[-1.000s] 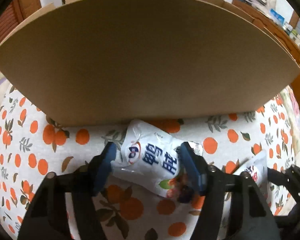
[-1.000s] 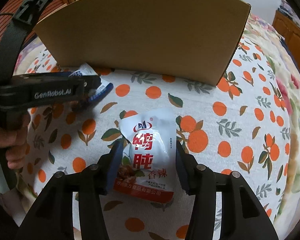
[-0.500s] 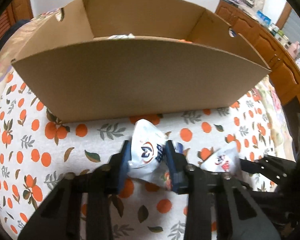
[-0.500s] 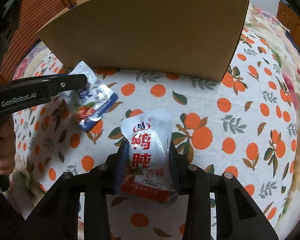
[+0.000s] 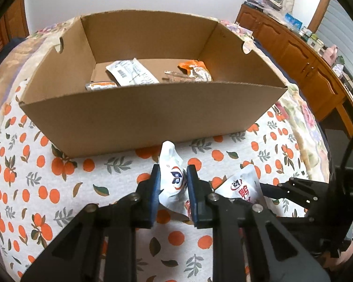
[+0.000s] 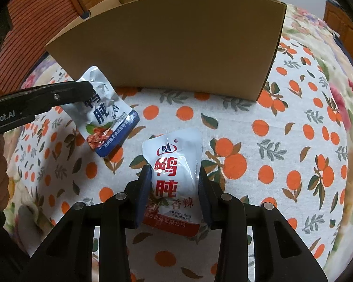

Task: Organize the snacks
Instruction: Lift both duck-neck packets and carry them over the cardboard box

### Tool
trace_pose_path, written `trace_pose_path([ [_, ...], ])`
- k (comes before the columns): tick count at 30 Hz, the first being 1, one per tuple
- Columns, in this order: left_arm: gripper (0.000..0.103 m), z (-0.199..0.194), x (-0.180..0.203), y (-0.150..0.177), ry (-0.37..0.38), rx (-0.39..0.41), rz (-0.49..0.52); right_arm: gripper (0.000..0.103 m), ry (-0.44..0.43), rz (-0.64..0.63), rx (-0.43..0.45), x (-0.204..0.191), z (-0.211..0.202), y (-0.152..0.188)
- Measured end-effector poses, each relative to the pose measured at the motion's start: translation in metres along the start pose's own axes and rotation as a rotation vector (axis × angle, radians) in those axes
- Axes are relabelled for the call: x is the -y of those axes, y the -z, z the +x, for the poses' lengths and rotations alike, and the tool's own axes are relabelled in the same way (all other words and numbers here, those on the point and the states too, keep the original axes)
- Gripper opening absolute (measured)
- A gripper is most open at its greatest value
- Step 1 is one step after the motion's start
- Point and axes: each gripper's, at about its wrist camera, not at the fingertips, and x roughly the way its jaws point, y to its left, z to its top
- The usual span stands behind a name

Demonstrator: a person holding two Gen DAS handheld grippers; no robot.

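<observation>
A cloth w/ an orange-fruit print [image 5: 47, 183] is covering the surface (a bed or a table, can't tell which), and wooden cabinets [image 5: 294, 44] are lining the wall at the right. An open cardboard box [image 5: 153, 117] is sitting on the cloth, w/ several snack packs [image 5: 131, 72] already lying inside.

Step in hand, by my reading: both pouches are being picked up for the box. The left gripper [image 5: 173, 183] is clenching the blue-trimmed pouch [image 5: 174, 181]; its jaws have just been closing, and the pouch is crumpled between the pads, hanging off the cloth w/ its top corner poking up toward the box's near wall. To do it well: keep the pinch firm since the foil looks slick, carry the pouch up over the near wall, and let go only once it's well above the box floor, clear of the packs inside.

The right gripper [image 6: 174, 188] is straddling the red-lettered pouch [image 6: 174, 176], pads pressing its two long edges; jaws have been closing here too. The pouch looks to be lying flat on the cloth, well short of the box. Lift straight up before swinging fwd, and keep it apart from the left gripper's arm.
</observation>
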Motion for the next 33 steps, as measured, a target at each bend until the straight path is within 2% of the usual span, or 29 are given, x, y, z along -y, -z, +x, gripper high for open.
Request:
trace_pose_path([
  [13, 0.019, -0.034, 0.015, -0.01, 0.013, 0.068, 0.048, 0.037, 0.011, -0.002, 0.056, 0.005, -0.024, -0.008],
  [33, 0.019, -0.097, 0.026, -0.028, 0.029, 0.205, 0.095, 0.038, -0.008, -0.021, 0.207, -0.004, -0.075, -0.024],
])
